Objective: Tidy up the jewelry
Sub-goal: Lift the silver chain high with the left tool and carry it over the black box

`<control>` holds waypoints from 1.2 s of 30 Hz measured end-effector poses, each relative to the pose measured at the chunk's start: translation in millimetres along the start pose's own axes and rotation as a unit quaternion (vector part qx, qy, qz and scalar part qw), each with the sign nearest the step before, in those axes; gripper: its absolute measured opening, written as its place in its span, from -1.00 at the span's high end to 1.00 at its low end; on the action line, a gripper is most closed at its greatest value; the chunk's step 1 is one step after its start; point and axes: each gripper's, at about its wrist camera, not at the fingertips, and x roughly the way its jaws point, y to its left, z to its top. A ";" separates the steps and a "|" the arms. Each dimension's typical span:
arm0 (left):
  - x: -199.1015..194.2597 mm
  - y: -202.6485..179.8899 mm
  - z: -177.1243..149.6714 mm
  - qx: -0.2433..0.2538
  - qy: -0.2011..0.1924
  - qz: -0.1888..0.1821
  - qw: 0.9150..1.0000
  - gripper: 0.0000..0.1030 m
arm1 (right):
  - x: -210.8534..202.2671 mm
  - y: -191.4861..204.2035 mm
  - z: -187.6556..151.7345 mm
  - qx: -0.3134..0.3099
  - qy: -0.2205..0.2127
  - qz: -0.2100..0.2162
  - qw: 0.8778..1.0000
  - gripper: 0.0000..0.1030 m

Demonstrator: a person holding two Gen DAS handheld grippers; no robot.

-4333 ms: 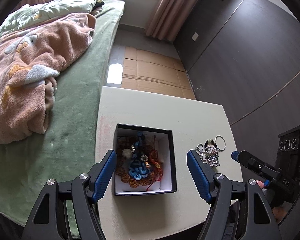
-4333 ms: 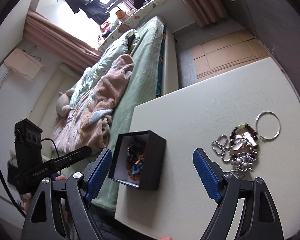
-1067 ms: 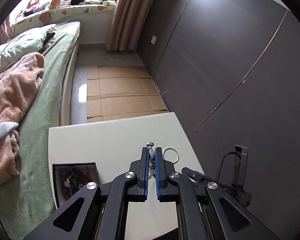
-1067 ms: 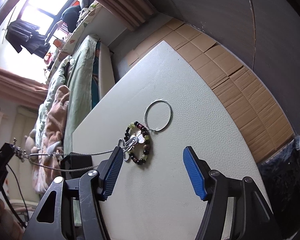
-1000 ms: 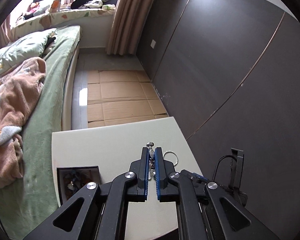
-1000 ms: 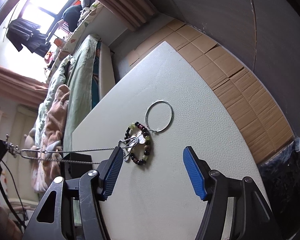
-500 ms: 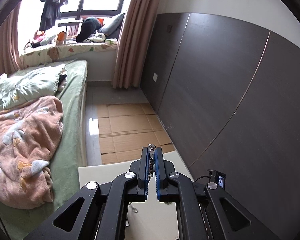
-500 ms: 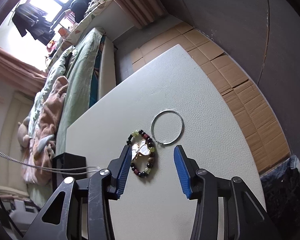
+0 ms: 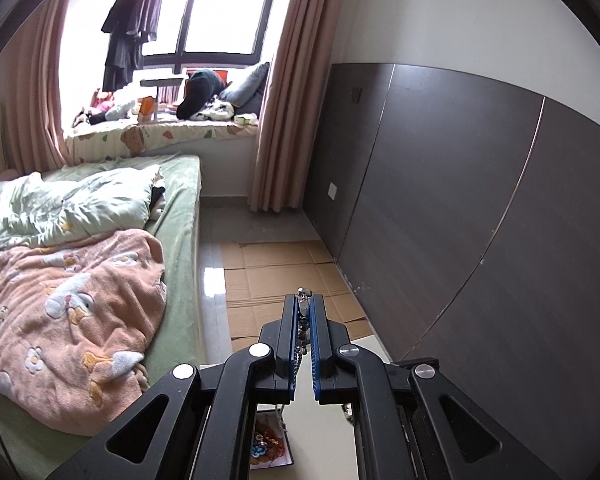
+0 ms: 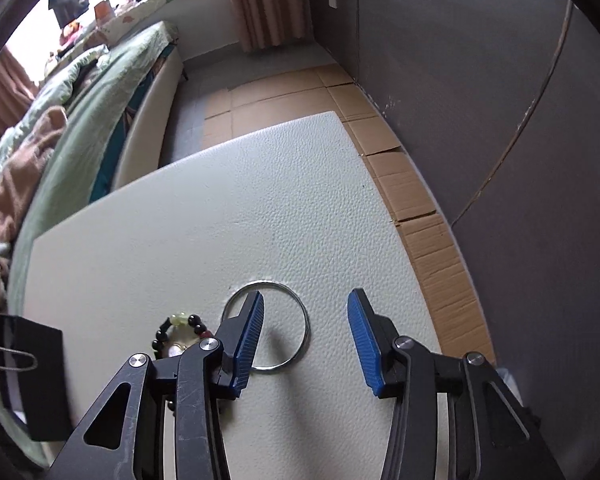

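My left gripper (image 9: pixel 304 305) is shut on a silver chain necklace (image 9: pixel 302 326), held high above the white table; the chain hangs down toward the black jewelry box (image 9: pixel 269 443) below, which holds colourful beads. In the right wrist view the chain's lower loop (image 10: pixel 14 358) hangs over the box (image 10: pixel 40 368) at the left edge. My right gripper (image 10: pixel 305 312) is open, low over a silver bangle (image 10: pixel 270 326) on the table (image 10: pixel 204 208). A beaded bracelet (image 10: pixel 180 330) lies just left of its left finger.
A bed with green sheets and a pink blanket (image 9: pixel 60 308) runs along the table's left side. Cardboard sheets (image 10: pixel 400 168) cover the floor beyond and to the right. A dark panelled wall (image 10: pixel 520 80) stands on the right.
My left gripper has lifted the chain higher, so the table has dropped almost out of its view. My right gripper has moved down and forward over the silver bangle.
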 end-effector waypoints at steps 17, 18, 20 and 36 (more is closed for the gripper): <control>-21.0 23.9 4.2 -0.014 -0.012 0.020 1.000 0.90 | -29.2 -8.2 -15.3 -0.006 0.013 0.119 0.993 0.97; -18.6 25.9 2.5 -0.018 -0.008 0.019 1.000 0.90 | -34.3 -8.2 -15.2 -0.004 0.007 0.128 0.992 0.97; -14.2 29.3 -2.2 -0.023 -0.002 0.019 1.000 0.90 | -44.6 -5.7 -16.9 -0.001 -0.001 0.145 0.989 0.97; 38.2 53.8 -53.0 -0.060 0.063 0.006 0.996 0.90 | -28.7 22.2 -12.4 -0.023 0.054 0.169 0.984 0.55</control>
